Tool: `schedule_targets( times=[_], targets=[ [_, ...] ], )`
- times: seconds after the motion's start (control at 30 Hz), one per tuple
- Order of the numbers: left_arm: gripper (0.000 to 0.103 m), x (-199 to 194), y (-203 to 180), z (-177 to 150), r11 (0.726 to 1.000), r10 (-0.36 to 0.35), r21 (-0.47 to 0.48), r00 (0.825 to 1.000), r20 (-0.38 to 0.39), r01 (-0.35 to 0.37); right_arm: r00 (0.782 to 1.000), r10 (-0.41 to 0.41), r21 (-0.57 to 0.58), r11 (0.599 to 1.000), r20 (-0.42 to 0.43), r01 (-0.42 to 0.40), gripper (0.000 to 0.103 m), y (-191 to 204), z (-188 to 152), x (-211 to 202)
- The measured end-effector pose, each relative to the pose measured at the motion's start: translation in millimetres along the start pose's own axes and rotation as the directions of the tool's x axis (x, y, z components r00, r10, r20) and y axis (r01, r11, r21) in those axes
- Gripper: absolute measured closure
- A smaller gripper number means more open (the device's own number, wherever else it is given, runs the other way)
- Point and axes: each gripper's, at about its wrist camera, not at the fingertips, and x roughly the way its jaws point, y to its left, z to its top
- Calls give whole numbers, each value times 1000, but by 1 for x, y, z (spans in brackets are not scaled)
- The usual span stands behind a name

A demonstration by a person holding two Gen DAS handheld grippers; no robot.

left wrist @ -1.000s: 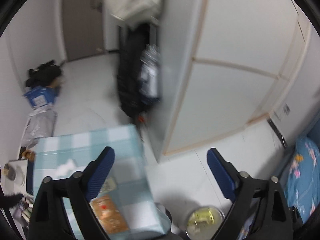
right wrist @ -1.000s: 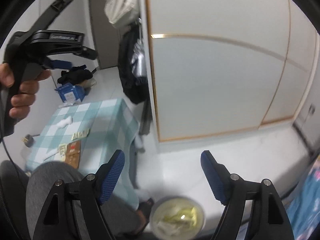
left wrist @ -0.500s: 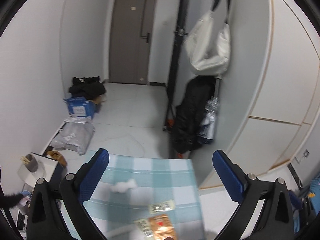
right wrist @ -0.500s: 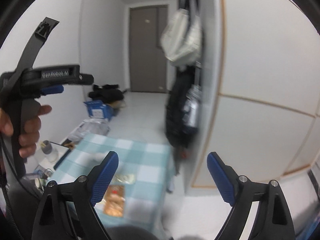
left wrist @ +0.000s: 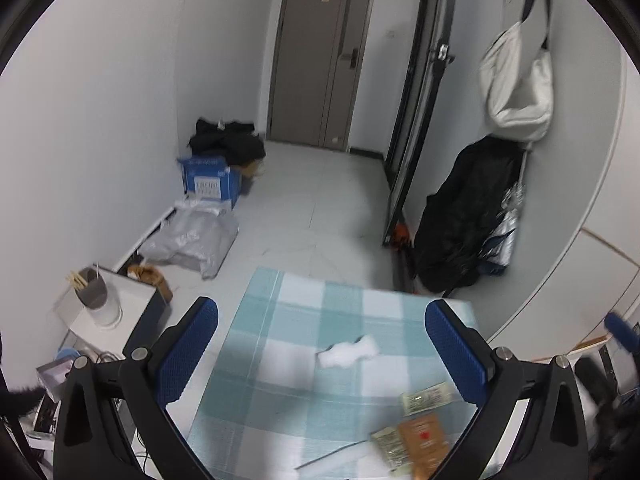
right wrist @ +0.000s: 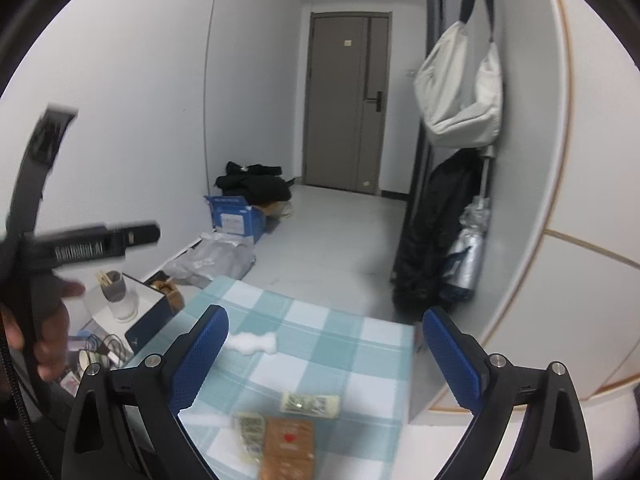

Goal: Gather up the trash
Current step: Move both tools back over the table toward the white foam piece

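- Trash lies on the checked table, ahead of and below both claws; nothing is collected yet at this moment.
- Table: its far edge sits beyond the fingertips in both views, and a small white stand with a cup is just left of the left claw.
- Left claw: jaws wide apart, nothing between the pads; they have just been opening.
- Right claw: jaws also wide apart and empty, just opened further.
- Brown packet: low between the right claw's fingers, nearest to it; flat, so the pads may slide over it without catching an edge.
- Two pale sachets: touching or just beside the brown packet; one grab might drag the neighbours off the table.
- White tissue wad: between the left claw's fingers, farther ahead; light, so a fast approach could knock it away.
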Motion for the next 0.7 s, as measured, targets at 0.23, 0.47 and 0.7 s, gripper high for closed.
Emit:
schedule_targets(
  times=[0.23, 0.47, 0.7],
  targets=[
    [1, 48, -2, -38, 984, -72, 145, 981, -183, 99, 996, 42, 15, 999, -73, -41, 4, 13, 5, 62],
    [2, 78, -14, -72, 943, -181, 190, 901, -394, 272, 989, 83, 43, 996, -121, -79, 4, 18, -8, 112],
    [2, 82, -38, -110, 868, -130, 364, 862, -490, 338, 980, 90, 72, 994, -177, -78, 5, 4, -29, 134]
  ],
)
